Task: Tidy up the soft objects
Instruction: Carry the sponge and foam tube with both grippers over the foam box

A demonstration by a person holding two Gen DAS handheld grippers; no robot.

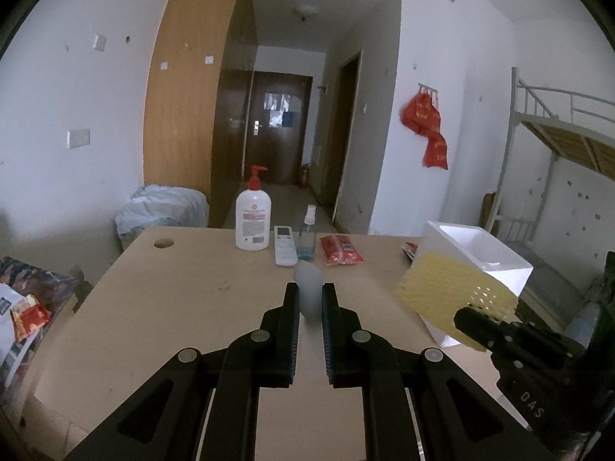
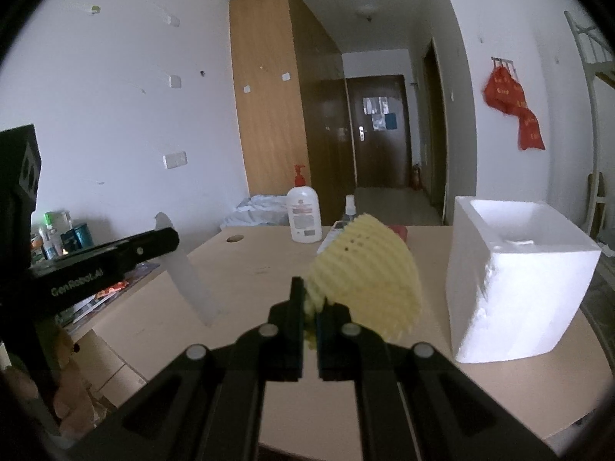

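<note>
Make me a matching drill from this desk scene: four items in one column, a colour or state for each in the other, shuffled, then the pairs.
Items
1. foam net
2. foam box
3. pump bottle
4. snack packet

States
A. white, red pump on top
B. yellow, pinched by the right hand-held gripper
C. red, flat on the desk
D. white, open on top

Pairs: 1-B, 2-D, 3-A, 4-C

Both fisheye views look forward along their own tongs, low over the bench [image 1: 173, 307] toward the far dark door [image 2: 378, 130], the left view from the left, the right nearer the white foam box [image 2: 515, 280], sharing bench, pump bottle [image 1: 252, 223] and box.
</note>
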